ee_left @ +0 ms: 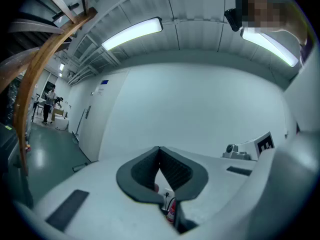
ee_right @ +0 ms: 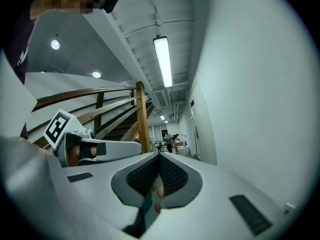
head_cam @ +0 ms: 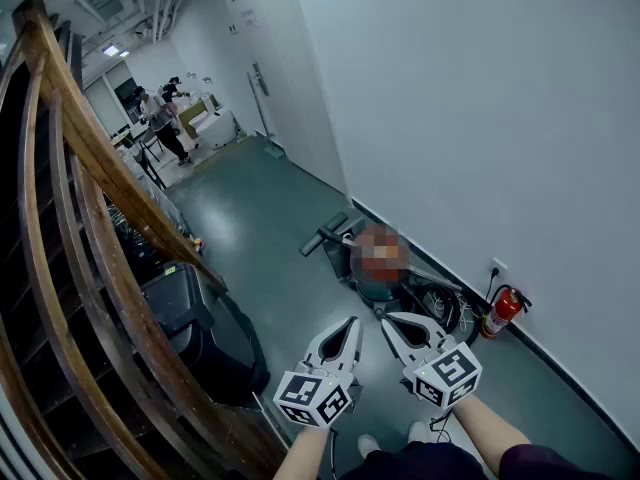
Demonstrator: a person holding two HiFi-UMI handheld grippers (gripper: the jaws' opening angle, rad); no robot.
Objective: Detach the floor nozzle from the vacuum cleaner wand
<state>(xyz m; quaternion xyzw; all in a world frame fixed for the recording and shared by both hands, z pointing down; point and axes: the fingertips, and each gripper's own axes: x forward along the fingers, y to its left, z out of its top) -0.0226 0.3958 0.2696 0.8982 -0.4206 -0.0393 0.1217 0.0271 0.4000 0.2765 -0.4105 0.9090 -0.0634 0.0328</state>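
**Both claws shut and empty, vacuum sitting on the floor ahead by the wall**

So the left claw (head_cam: 351, 322) is fully closed, pads pressed together with nothing between them, and its own camera shows the same thing (ee_left: 159, 152). Same story for the right claw (head_cam: 388, 320): jaws together and nothing in them (ee_right: 159, 157). Both are held out level, side by side and close to each other but not touching, in front of the person's knees. Each one shows up at the edge of the other's camera too.

Just past the claw tips is the vacuum cleaner (head_cam: 385, 290), parked on the green floor (head_cam: 270, 218) close to the white wall (head_cam: 480, 118). Its black hose (head_cam: 442, 304) is coiled on the side nearer the wall. The floor nozzle (head_cam: 322, 236) is the dark bar at the far end of the vacuum, lying flat on the floor and pointing up the corridor, well apart from both claws. It's too small for me to tell how it sits on the wand.

Right of the hose there's a red fire extinguisher (head_cam: 503, 310) against the wall, with a wall socket (head_cam: 497, 266) just above it. On the left runs a wooden stair railing (head_cam: 100, 158), with a black bin-looking thing (head_cam: 205, 328) tucked under it. Way down the corridor a couple of people (head_cam: 160, 120) are standing around some furniture
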